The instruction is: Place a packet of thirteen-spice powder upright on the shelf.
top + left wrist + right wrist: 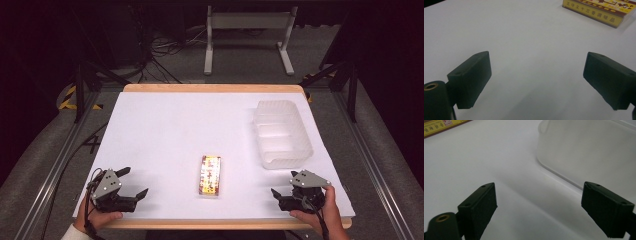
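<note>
A flat yellow packet (210,175) lies on the white tabletop (165,125) between the left gripper (134,181) and right gripper (285,186), ahead of both pairs of fingers, which are spread wide and hold nothing. It looks light and stiff (glossy, perhaps slippery); its long edges suit a pinch. The translucent bin (281,133), just beyond the right fingers, appears empty.
</note>
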`<state>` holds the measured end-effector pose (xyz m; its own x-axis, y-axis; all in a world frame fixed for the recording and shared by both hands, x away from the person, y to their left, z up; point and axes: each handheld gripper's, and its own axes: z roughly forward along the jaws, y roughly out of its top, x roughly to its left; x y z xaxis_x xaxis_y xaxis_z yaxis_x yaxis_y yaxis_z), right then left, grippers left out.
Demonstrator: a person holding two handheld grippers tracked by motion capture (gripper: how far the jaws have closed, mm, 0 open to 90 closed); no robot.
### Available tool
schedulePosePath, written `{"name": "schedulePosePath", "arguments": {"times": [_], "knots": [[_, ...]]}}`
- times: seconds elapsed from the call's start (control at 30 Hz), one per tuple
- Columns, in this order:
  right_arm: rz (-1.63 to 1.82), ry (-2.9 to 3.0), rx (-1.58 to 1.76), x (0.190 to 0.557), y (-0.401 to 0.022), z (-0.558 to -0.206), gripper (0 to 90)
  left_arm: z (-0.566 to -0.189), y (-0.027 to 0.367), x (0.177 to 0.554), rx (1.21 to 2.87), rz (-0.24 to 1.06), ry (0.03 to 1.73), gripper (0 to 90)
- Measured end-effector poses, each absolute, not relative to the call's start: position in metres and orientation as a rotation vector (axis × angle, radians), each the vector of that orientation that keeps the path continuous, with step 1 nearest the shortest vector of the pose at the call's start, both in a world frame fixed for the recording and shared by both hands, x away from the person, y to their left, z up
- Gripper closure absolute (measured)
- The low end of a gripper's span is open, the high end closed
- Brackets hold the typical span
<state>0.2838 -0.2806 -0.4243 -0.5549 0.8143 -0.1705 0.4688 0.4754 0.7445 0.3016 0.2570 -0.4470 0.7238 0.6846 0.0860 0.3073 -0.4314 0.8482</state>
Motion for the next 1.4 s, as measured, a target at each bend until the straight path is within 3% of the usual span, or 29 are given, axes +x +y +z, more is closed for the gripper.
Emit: {"name": "schedulePosePath", "arguments": {"times": [0.6,1.03,1.4], "knots": [[0.979,2.256,1.076,0.301,-0.237,-0.413,20.0,-0.449,0.263,0.289,2.056,0.554,0.759,8.8],[0.965,2.349,1.086,0.333,-0.157,-0.413,19.6,-0.451,0.263,0.284,2.081,0.542,0.739,8.8],[0.964,2.347,1.288,0.37,-0.115,-0.417,18.9,-0.45,0.262,0.283,2.096,0.536,0.73,8.8]]}}
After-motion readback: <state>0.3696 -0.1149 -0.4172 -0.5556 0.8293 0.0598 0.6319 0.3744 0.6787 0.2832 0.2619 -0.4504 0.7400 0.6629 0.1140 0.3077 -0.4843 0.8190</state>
